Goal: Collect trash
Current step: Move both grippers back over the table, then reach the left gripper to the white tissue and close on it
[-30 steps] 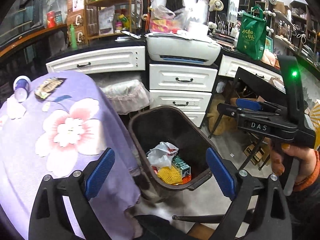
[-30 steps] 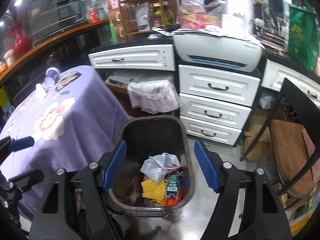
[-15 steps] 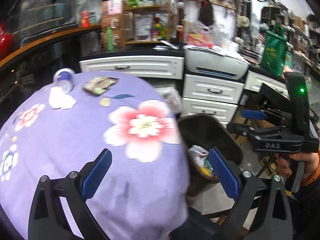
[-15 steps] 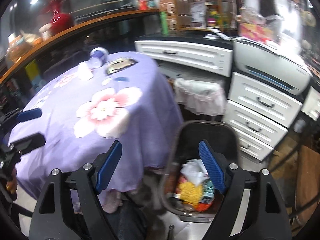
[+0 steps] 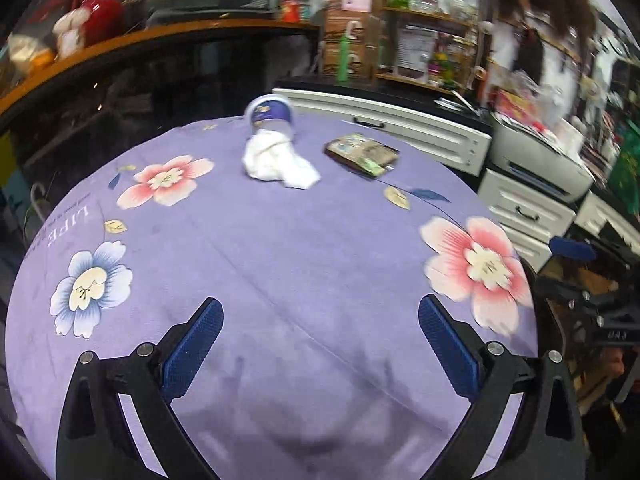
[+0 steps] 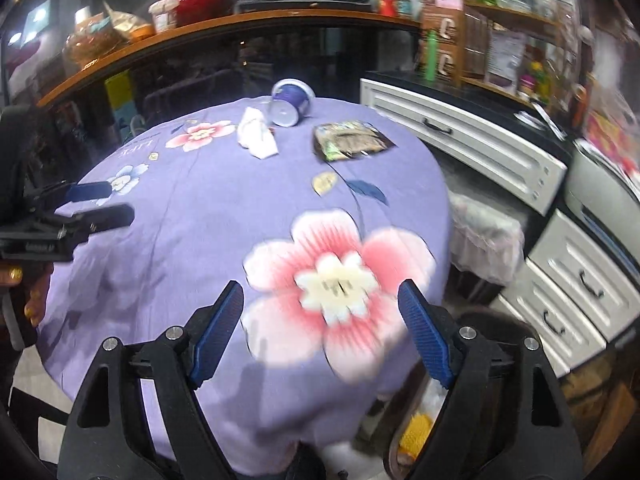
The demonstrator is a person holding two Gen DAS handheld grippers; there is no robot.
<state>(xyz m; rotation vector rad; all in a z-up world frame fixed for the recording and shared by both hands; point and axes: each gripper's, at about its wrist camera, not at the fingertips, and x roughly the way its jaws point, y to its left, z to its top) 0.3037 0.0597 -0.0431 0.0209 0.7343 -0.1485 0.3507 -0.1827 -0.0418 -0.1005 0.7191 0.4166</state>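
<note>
On the far side of the round table with the purple flowered cloth (image 5: 280, 248) (image 6: 224, 216) lie a crumpled white tissue (image 5: 276, 162) (image 6: 256, 136), a tipped-over blue paper cup (image 5: 270, 112) (image 6: 290, 102) and a flat dark snack wrapper (image 5: 362, 154) (image 6: 350, 140). My left gripper (image 5: 318, 330) hovers open over the near part of the cloth, nothing between its blue pads. My right gripper (image 6: 320, 320) is open and empty over the big pink flower. The dark trash bin (image 6: 416, 432) with yellow and white trash sits below the table's right edge.
White drawers (image 6: 460, 140) and a printer (image 5: 536, 160) stand right of the table. A white-lined basket (image 6: 486, 236) sits under the counter. A wooden shelf (image 6: 200, 28) with jars and a red vase runs behind. The other gripper and a hand show at each view's edge.
Both grippers swung left, from above the trash bin to above the table. The bin has slid to the right edge of view. The tissue, cup and wrapper now lie ahead.
</note>
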